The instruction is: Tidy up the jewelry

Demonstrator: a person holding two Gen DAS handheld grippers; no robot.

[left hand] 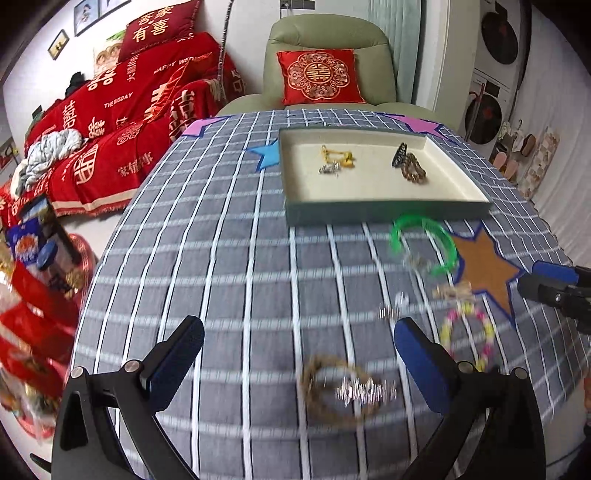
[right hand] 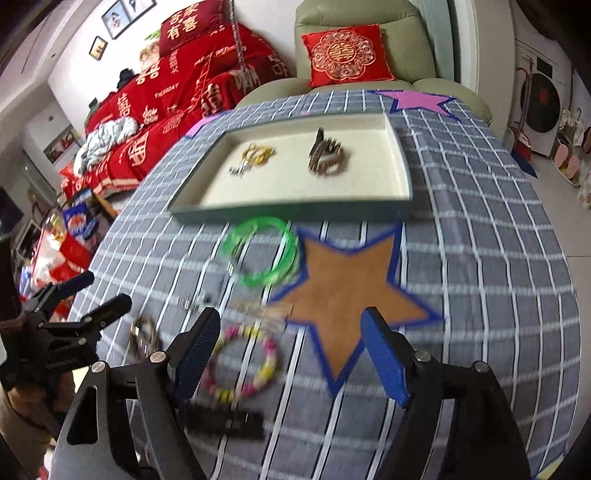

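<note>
Both claws stand open and empty: left claw point(left hand: 299, 350) above the rope bracelet point(left hand: 334, 391), right claw point(right hand: 291, 354) nearer the bead bracelet point(right hand: 242, 363), tray point(right hand: 295, 208) beyond.

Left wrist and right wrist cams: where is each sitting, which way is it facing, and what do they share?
Left wrist: behind the open left hand-held gripper, angled down over the checked tablecloth toward tray and armchair; right hand-held gripper's tips show at the right edge.
Right wrist: behind the open right hand-held gripper, same heading, over the brown star; left hand-held gripper at left.
Shared: tray, green bangles, pink-yellow bracelet.
</note>
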